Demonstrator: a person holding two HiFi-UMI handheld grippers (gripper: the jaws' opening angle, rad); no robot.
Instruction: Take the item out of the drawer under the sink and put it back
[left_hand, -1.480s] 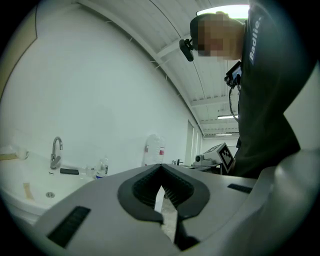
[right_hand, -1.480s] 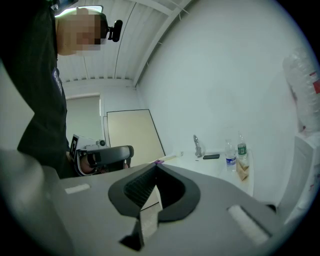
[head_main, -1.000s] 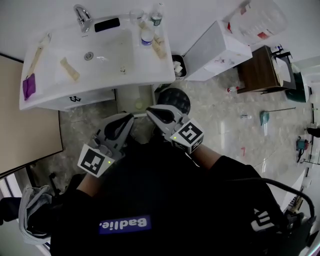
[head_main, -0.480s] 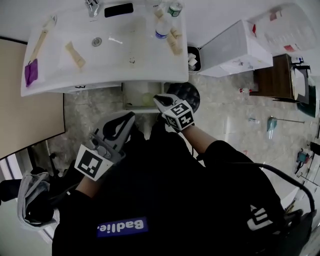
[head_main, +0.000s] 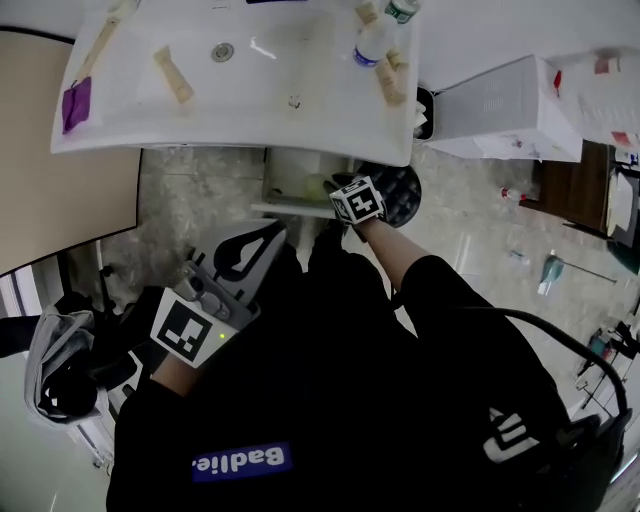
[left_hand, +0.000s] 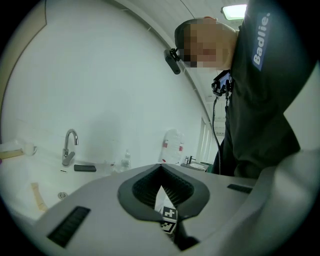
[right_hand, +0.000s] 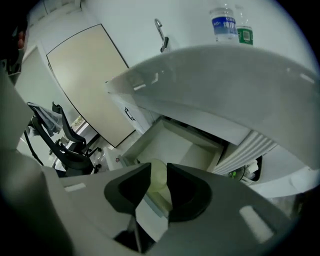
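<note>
Under the white sink (head_main: 240, 110) the drawer (head_main: 282, 207) stands pulled out. A pale yellow-green rounded item (head_main: 314, 186) lies in it. My right gripper (head_main: 341, 192) reaches down to the drawer, its marker cube on top. In the right gripper view the item (right_hand: 158, 176) shows in the gap between the jaws of the right gripper (right_hand: 159, 167), just beyond the tips. The jaws are opening and the pads do not press on it. My left gripper (head_main: 272, 232) hangs back near my body, shut and empty; the left gripper (left_hand: 160, 167) points up toward the sink and wall.
Bottles (head_main: 372, 45) and small tubes sit on the sink top. A dark round bin (head_main: 402, 188) stands right of the drawer, with a white box (head_main: 500, 100) beyond it. A beige panel (head_main: 50, 200) is at the left and a chair with a bag (head_main: 60, 370) at the lower left.
My right gripper has moved forward and down from beside the left one to the open drawer. The left gripper has stayed near my body. The view has shifted toward the sink.
</note>
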